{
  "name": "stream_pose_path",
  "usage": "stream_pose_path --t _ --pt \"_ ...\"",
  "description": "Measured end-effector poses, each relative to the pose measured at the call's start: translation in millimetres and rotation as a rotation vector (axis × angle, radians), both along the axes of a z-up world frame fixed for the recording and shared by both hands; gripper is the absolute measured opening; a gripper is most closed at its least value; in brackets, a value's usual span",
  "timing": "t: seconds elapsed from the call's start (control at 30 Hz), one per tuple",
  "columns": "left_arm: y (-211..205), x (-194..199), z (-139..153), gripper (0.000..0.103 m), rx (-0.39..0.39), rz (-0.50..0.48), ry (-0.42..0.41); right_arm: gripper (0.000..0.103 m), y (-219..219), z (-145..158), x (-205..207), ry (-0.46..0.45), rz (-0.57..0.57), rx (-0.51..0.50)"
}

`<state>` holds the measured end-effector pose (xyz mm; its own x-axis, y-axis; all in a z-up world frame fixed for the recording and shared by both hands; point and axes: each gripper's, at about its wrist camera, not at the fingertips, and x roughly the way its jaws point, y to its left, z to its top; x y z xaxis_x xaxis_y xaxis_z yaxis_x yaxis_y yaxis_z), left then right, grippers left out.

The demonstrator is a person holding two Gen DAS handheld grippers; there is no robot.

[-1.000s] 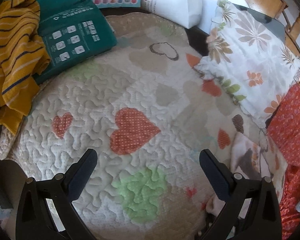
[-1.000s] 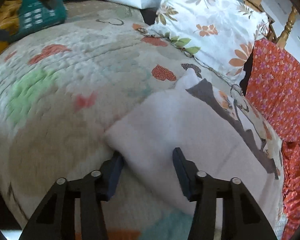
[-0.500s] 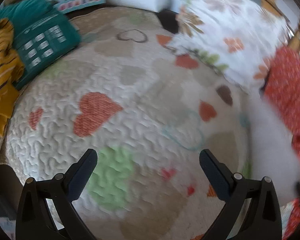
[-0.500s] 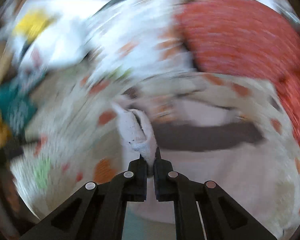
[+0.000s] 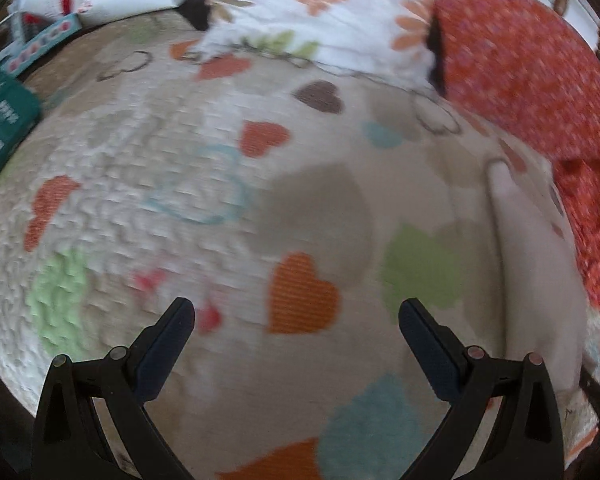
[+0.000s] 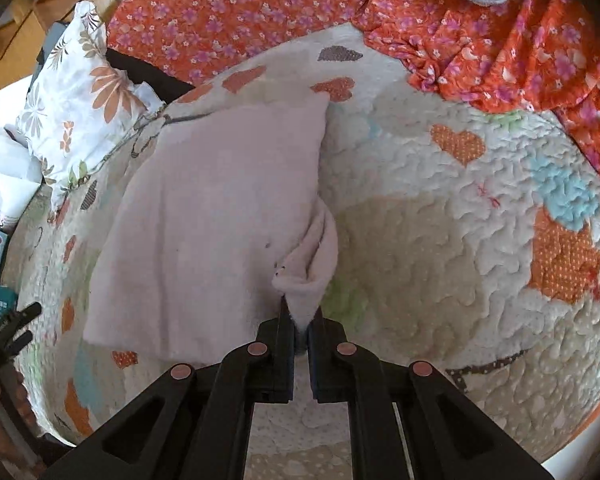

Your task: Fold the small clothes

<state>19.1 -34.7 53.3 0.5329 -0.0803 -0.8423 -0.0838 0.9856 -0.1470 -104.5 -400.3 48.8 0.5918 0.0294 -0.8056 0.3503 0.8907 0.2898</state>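
In the left wrist view, the left tool (image 5: 296,316) stands wide apart and grasps nothing, above the heart-pattern quilt (image 5: 180,200). The pale pink garment (image 5: 536,264) lies at the right of the frame, beside the red floral cloth (image 5: 532,64).

In the right wrist view, the right tool (image 6: 298,320) is clenched on a bunched corner of the pale pink garment (image 6: 220,220), which spreads over the quilt (image 6: 440,240) from the centre to the left. The red floral cloth (image 6: 260,4) fills the top of the frame.

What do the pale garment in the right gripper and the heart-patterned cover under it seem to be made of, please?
The pale garment looks like soft fleece or brushed cotton: matte, fuzzy, bunching in thick folds where the right gripper pinches it. The heart-patterned cover looks like quilted cotton: puffy stitched squiggles, appliqué hearts, no sheen.
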Motion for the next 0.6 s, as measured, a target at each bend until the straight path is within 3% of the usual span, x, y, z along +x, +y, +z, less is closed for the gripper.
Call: stream_pose_path --t 0.03,0.1,0.17,0.2,0.37,0.43,0.5,0.6 --pt "-8 0 -1 0.102 -0.006 -0.02 0.003 0.008 -2 2 1 -0.006 -0.003 -0.004" --pt "-22 0 -1 0.102 -0.017 -0.054 0.004 0.021 -7 4 1 -0.001 -0.017 -0.01" --pt "-37 1 1 0.102 -0.034 -0.094 0.0 0.043 -17 7 0 -0.007 -0.036 0.002" --pt "-44 1 2 0.102 -0.042 -0.114 -0.003 0.046 -22 11 0 -0.021 -0.052 0.005" --pt "-92 15 12 0.102 -0.071 -0.238 -0.018 0.047 -37 30 25 -0.071 -0.063 -0.028" --pt "-106 22 18 0.102 -0.061 -0.264 -0.039 0.043 -31 35 41 -0.09 -0.007 -0.048" --pt "-113 31 25 0.102 -0.022 -0.264 -0.085 0.032 -15 36 64 -0.099 0.099 -0.055" --pt "-111 43 25 0.102 0.036 -0.255 -0.117 0.031 20 28 108 -0.075 0.243 -0.016"
